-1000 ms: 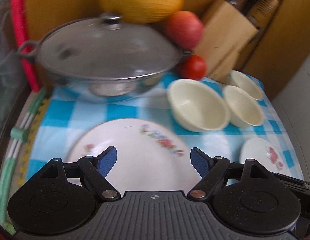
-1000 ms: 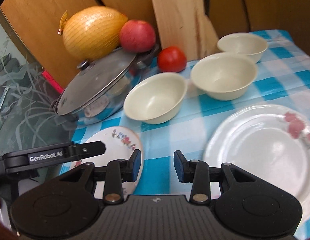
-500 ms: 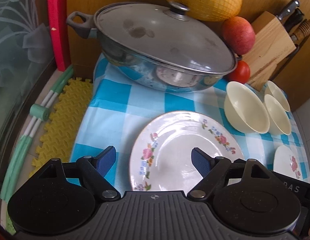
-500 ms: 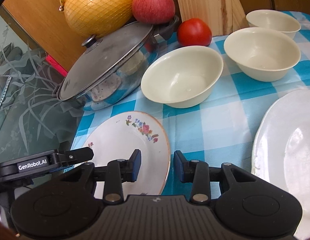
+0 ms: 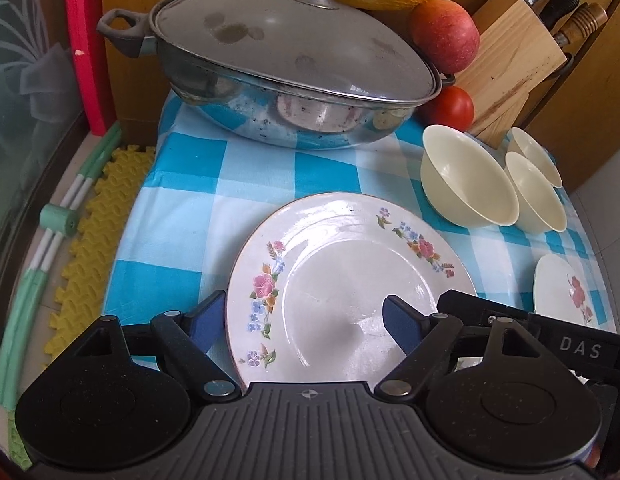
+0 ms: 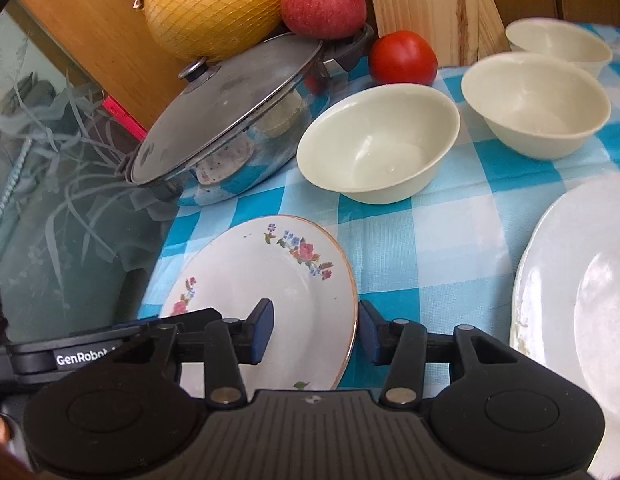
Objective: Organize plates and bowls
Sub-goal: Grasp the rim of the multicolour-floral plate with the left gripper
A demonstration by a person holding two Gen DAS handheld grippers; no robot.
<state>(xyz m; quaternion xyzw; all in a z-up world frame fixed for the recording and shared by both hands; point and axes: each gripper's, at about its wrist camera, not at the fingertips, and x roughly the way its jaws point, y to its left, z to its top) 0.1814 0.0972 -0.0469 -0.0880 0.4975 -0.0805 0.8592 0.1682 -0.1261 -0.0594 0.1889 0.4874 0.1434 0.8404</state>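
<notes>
In the left wrist view, the left tool (image 5: 300, 322) fills the bottom of the frame with its jaws spread wide; one blue pad sits just left of the rim of the floral plate (image 5: 350, 280), the other over the plate's middle, neither pressing on it. At lower right a black bar of the other tool reads "DAS" (image 5: 580, 349).

In the right wrist view, the right tool (image 6: 315, 328) is at the bottom, its jaws opening, with the plate's right rim between the pads and neither pad clearly pressing it. At lower left the other tool's black bar reads "GenRobot" (image 6: 84, 358), the rest hidden.

The plate lies flat on the blue-and-white checked cloth (image 5: 198, 200) covering the bench. A second plate (image 6: 582, 312) lies at the right edge of the right wrist view. Farther up, three cream bowls (image 6: 380, 142) stand apart in a row toward upper right. Beyond them, a lidded pan (image 5: 286, 72), a tomato (image 6: 403, 58), an apple (image 6: 323, 4), a netted yellow fruit (image 6: 216, 6) and a wooden knife block (image 5: 510, 64) line the top
</notes>
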